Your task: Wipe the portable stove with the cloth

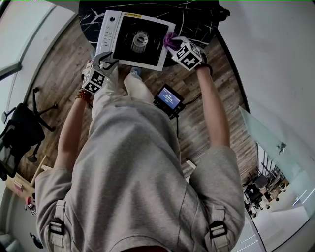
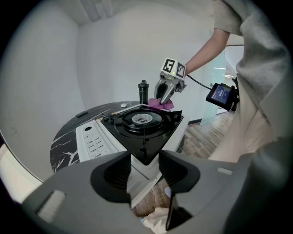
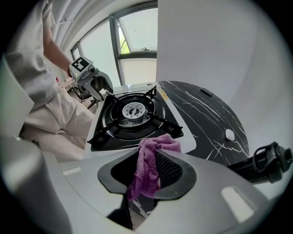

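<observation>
Stove (image 1: 147, 53) label (image 1: 132, 15) too small to read. Left hand-held gripper (image 2: 144, 170) clamps stove's 7 o'clock corner; right hand-held gripper (image 3: 147, 170) clamps cloth (image 3: 153, 148) at 3 o'clock edge.

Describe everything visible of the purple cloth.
The purple cloth is a fuzzy, towel-like rag, crumpled and bunched. The right claw is shut on it, pinching its middle; a rumpled tuft sticks out past the tips, the rest hangs down behind. It sits at a corner of the portable stove; contact there is unclear.

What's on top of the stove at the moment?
The burner sits in the stove's middle; the purple cloth, clamped in the right gripper's jaws, rests at one corner. The surface beneath the cloth is covered.
</observation>
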Tool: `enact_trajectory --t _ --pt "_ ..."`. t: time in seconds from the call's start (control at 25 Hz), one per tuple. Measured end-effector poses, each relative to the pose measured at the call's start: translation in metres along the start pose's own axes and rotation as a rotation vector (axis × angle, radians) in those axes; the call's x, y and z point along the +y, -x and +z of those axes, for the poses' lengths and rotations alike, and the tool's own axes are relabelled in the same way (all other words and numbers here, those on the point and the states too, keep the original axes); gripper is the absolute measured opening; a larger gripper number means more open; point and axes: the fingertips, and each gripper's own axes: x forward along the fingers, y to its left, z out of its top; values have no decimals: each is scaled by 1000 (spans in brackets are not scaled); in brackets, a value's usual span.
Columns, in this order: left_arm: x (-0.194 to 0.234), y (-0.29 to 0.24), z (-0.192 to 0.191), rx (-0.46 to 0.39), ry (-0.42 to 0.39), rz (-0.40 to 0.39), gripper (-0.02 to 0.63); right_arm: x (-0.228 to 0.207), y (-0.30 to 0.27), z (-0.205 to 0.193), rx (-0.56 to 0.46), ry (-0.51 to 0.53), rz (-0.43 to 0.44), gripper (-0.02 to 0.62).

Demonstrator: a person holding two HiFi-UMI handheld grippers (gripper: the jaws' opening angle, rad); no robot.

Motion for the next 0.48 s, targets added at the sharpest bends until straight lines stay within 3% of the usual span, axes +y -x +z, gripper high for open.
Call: enact_trajectory --t 0.48 --pt "0 -1 2 -2 2 -3 164 15 1 0 0 8 23 118"
